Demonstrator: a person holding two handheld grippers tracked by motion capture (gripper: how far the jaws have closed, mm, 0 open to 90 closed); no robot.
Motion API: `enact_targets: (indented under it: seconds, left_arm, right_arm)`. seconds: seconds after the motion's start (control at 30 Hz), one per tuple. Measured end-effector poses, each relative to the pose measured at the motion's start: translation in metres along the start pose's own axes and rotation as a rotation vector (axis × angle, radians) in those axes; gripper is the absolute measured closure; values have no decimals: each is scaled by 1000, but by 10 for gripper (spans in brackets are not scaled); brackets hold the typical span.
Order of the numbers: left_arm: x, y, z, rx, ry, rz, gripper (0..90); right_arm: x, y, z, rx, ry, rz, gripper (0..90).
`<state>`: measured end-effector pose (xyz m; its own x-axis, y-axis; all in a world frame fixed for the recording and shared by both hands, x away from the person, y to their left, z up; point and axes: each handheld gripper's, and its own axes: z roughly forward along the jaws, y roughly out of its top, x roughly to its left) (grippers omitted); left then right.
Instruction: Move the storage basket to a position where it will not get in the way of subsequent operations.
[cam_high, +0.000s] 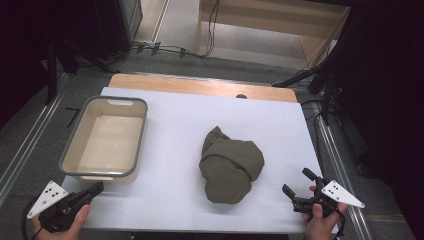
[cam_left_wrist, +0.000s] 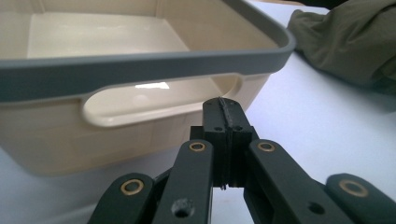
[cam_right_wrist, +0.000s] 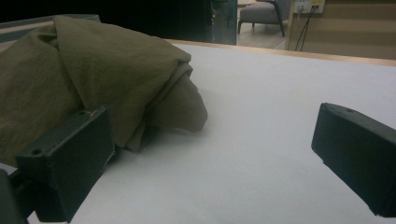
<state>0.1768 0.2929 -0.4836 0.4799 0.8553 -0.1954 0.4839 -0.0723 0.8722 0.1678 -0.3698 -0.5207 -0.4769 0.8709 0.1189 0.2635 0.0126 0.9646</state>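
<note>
While both grippers wait at the near edge of the table, the scene reads as follows.

Cloth: an olive-green garment, bunched into a rumpled heap, lies on the white table top right of centre, nearer the near edge than the far one.
Long axis: the heap runs roughly from the far edge toward the near edge, with a narrower peak at its far end.
Right gripper: the right gripper sits at the near right corner with its jaws spread wide and nothing between them; its own view shows the garment just beyond its left jaw, not touching.
Left gripper: the left gripper rests at the near left corner, jaws clenched together on nothing, tip aimed at the near wall of the bin.
Bin: a cream plastic tub with a grey rim stands empty along the left edge; in the left gripper view its handle slot is just ahead of the closed jaws.
Nearer hand: the right one, judged by the short gap to the garment's near right flank.
Direction: the garment lies up and left of the right gripper.
Open room: bare white surface lies between garment and tub, and along the right edge.
Likely step: reaching for the garment, probably to carry it to the tub.
</note>
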Motion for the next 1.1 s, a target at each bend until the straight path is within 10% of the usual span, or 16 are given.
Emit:
enact_targets:
  seconds: [0.33,1.1]
  left_arm:
    - [8,-5,6,53,87,-9,886]
    - [8,3,20,28,125,6,886]
  right_arm:
    - [0,0,0,-2,0,-1,0]
    - [1,0,1,2,-1,-9,0]
